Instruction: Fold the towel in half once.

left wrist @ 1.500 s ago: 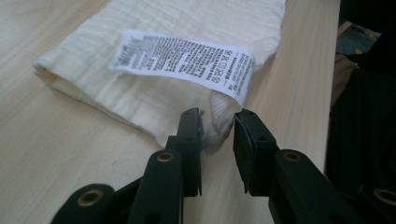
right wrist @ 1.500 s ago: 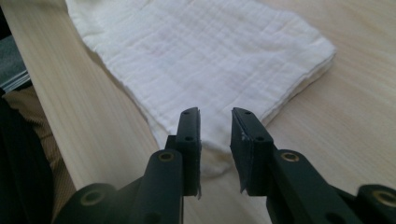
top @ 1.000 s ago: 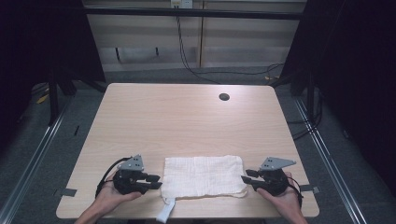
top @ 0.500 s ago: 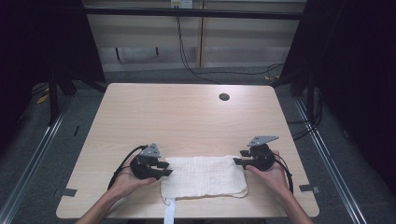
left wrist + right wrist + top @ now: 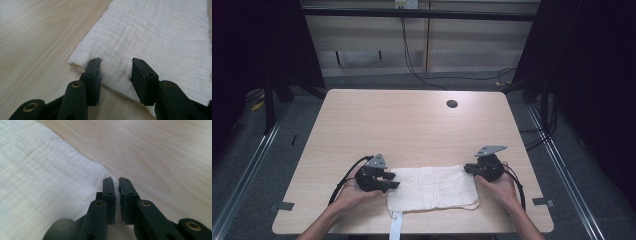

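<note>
Both hands moved forward; left gripper (image 5: pixel 116 72) released, right gripper (image 5: pixel 117 192) pinching cloth (image 5: pixel 432 187).

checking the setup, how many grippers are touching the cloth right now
2. The left gripper sits at the far-left corner of the white cloth, jaws open astride its edge. The right gripper is at the far-right corner, jaws closed on the cloth edge.

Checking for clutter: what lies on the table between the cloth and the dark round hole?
Nothing: in the high view, bare wood runs from the white cloth to the hole.
</note>
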Motion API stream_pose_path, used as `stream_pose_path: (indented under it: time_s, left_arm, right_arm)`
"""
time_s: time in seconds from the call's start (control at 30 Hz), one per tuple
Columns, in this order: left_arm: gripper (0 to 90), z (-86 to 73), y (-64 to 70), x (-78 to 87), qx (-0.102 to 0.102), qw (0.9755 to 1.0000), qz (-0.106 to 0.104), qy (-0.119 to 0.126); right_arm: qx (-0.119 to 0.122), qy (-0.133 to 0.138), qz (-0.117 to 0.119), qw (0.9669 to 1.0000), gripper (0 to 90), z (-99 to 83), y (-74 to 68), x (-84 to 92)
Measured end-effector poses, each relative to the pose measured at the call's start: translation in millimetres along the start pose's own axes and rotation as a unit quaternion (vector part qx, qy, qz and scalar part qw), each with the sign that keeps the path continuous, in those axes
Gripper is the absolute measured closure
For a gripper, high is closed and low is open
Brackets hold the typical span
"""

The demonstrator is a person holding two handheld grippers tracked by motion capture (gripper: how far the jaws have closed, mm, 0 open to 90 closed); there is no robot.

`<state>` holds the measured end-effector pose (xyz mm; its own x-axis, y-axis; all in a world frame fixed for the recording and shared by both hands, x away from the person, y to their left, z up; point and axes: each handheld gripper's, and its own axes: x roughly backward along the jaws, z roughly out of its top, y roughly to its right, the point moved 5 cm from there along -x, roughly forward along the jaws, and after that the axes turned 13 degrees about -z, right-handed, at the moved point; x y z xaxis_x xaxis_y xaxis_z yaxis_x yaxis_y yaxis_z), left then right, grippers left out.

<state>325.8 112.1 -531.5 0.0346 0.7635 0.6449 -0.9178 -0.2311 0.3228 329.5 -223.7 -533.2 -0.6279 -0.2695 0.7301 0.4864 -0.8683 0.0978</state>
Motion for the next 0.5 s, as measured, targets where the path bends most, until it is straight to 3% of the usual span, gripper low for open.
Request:
stream_pose_path:
  time_s: [0.13, 0.17, 0.27, 0.33, 0.37, 0.4, 0.5]
  left_arm:
    - [59.0, 1.4, -0.8, -1.9, 0.004, 0.9999, -0.006, 0.009]
    - [57.9, 1.2, 0.2, -1.6, 0.006, 0.9999, -0.007, 0.007]
    - [54.9, 1.0, 1.2, -2.7, 0.006, 1.0000, -0.001, 0.001]
    - [54.5, 0.7, 0.1, -2.7, 0.006, 1.0000, -0.003, -0.002]
    - [54.4, 2.6, -0.6, -0.1, 0.009, 0.9998, 0.012, 0.011]
    - [54.1, 2.6, -0.6, -0.1, 0.009, 0.9998, 0.012, 0.011]
    - [52.4, 6.1, -2.2, 10.4, 0.016, 0.9994, 0.017, 0.025]
  right_arm:
    - [-0.018, 0.000, -0.002, 0.9998, 84.5, -1.5, 7.9, -1.5]
    - [-0.019, 0.000, -0.012, 0.9998, 84.5, -0.3, 11.1, -2.2]
    - [-0.024, 0.002, -0.013, 0.9996, 83.5, 0.0, 13.6, -3.5]
    - [-0.025, 0.000, -0.017, 0.9995, 75.5, 0.4, 13.7, -3.0]
    - [-0.029, 0.001, -0.016, 0.9995, 70.7, 0.7, 13.0, -1.5]
    - [-0.029, 0.001, -0.016, 0.9995, 70.7, 0.7, 13.0, -1.5]
    - [-0.035, 0.022, -0.010, 0.9991, 61.9, 5.7, 10.4, 8.3]
